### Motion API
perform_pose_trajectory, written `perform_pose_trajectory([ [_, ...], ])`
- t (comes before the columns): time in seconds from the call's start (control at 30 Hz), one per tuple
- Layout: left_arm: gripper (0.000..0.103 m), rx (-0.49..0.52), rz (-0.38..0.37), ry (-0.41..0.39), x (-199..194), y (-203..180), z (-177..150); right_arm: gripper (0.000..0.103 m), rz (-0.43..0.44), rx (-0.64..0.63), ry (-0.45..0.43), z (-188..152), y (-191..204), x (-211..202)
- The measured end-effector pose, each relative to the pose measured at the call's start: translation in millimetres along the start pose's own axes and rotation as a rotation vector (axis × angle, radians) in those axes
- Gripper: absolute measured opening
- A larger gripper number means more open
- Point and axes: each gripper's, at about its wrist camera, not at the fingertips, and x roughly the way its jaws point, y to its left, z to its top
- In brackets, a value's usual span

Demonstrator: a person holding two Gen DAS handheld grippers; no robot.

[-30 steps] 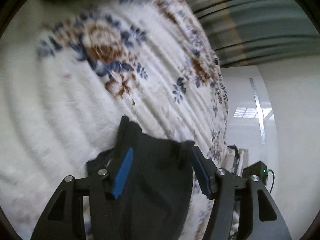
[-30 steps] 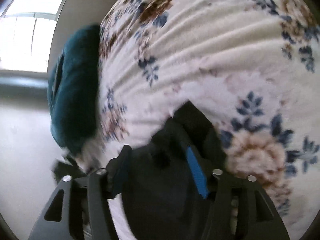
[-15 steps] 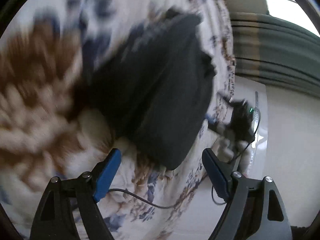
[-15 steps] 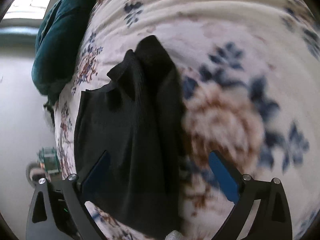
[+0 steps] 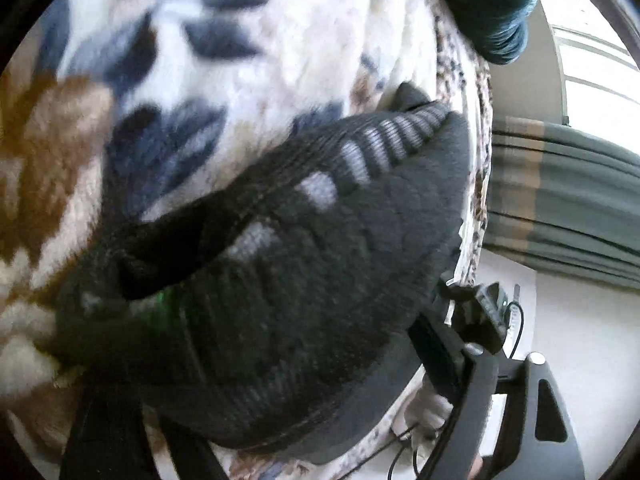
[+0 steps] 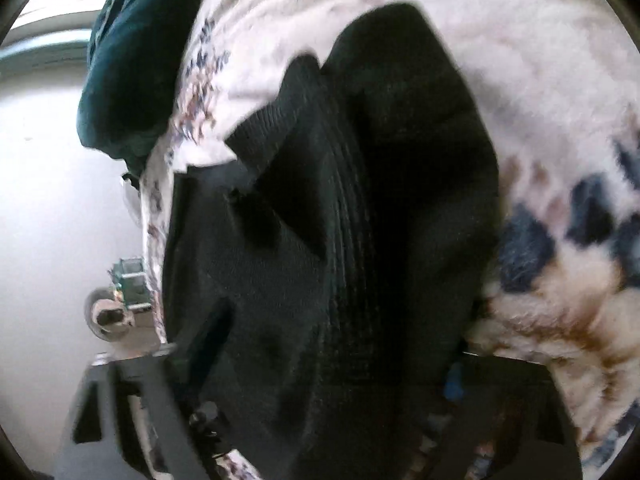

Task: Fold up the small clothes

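A fleecy floral blanket (image 5: 280, 40), cream with blue and brown flowers, covers the surface under both cameras and takes up most of each view (image 6: 540, 80). A dark teal cloth (image 6: 128, 68) lies bunched at the blanket's far edge, well apart from the garment; the left wrist view shows it at the top (image 5: 492, 4). Green striped curtains (image 5: 560, 184) hang beyond the blanket's edge. The black garment (image 5: 304, 320), a small knitted piece with a ribbed band, lies on the blanket near that edge; in the right wrist view (image 6: 328, 240) a triangular flap of it is folded over the body. The left gripper (image 5: 280, 432) sits low over the garment, which fills the space between its jaws as they close; whether the pads press the cloth cannot be told. The right gripper (image 6: 328, 368) likewise straddles the garment's near end, jaws closing, contact unclear through blur.
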Motion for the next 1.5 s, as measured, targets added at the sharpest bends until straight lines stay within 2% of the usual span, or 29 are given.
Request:
perform_pose_trajectory([
  [0.03, 0.040, 0.037, 0.012, -0.012, -1, -9, 1, 0.045, 0.005, 0.009, -0.013, -4, -3, -2],
  [0.07, 0.033, 0.073, 0.022, -0.020, -3, -18, 3, 0.034, 0.019, 0.021, -0.021, -6, -6, -5],
  [0.17, 0.030, 0.140, 0.013, -0.018, -12, -37, 11, 0.024, 0.031, 0.033, -0.066, -21, -3, -19],
  [0.27, 0.030, 0.217, 0.030, 0.015, -14, -54, 23, 0.021, -0.008, 0.059, -0.102, -48, 5, -29],
  [0.4, 0.030, 0.317, 0.058, 0.107, -29, -60, 42, 0.020, -0.013, 0.157, -0.137, -109, 11, -39],
  [0.57, 0.030, 0.394, 0.048, 0.286, -44, -57, 50, 0.020, -0.002, 0.308, -0.209, -227, 31, -47],
  [0.63, 0.033, 0.457, 0.115, 0.371, -39, -48, 46, 0.020, -0.015, 0.369, -0.211, -275, 42, -41],
  [0.67, 0.037, 0.480, 0.161, 0.401, -36, -40, 43, 0.020, -0.036, 0.381, -0.205, -295, 48, -36],
  [0.7, 0.048, 0.477, 0.207, 0.425, -33, -27, 39, 0.020, -0.048, 0.395, -0.194, -312, 51, -29],
  [0.77, 0.059, 0.411, 0.230, 0.440, -28, -1, 41, 0.024, -0.096, 0.410, -0.145, -333, 48, -7],
  [0.83, 0.070, 0.350, 0.192, 0.428, -37, 15, 36, 0.035, -0.138, 0.424, -0.099, -340, 38, 9],
  [0.9, 0.070, 0.317, 0.167, 0.384, -47, 16, 35, 0.041, -0.151, 0.432, -0.073, -339, 31, 11],
  [0.97, 0.072, 0.341, 0.157, 0.330, -61, 8, 29, 0.054, -0.177, 0.408, -0.031, -336, 29, 4],
  [1.03, 0.072, 0.362, 0.172, 0.279, -80, 3, 18, 0.055, -0.209, 0.363, -0.028, -338, 33, -14],
  [1.07, 0.072, 0.377, 0.191, 0.250, -92, -3, 12, 0.060, -0.230, 0.354, -0.023, -341, 34, -23],
  [1.2, 0.072, 0.494, 0.357, 0.095, -136, -16, -15, 0.061, -0.318, 0.322, -0.058, -351, 44, -66],
  [1.27, 0.072, 0.530, 0.455, 0.050, -150, -9, -29, 0.061, -0.321, 0.313, -0.108, -338, 59, -82],
  [1.33, 0.072, 0.530, 0.519, 0.054, -158, 16, -40, 0.061, -0.323, 0.260, -0.127, -327, 65, -88],
  [1.4, 0.072, 0.510, 0.593, 0.087, -152, 48, -51, 0.061, -0.361, 0.195, -0.130, -311, 66, -83],
  [1.5, 0.072, 0.450, 0.660, 0.149, -142, 99, -68, 0.060, -0.498, 0.076, -0.043, -282, 67, -47],
])
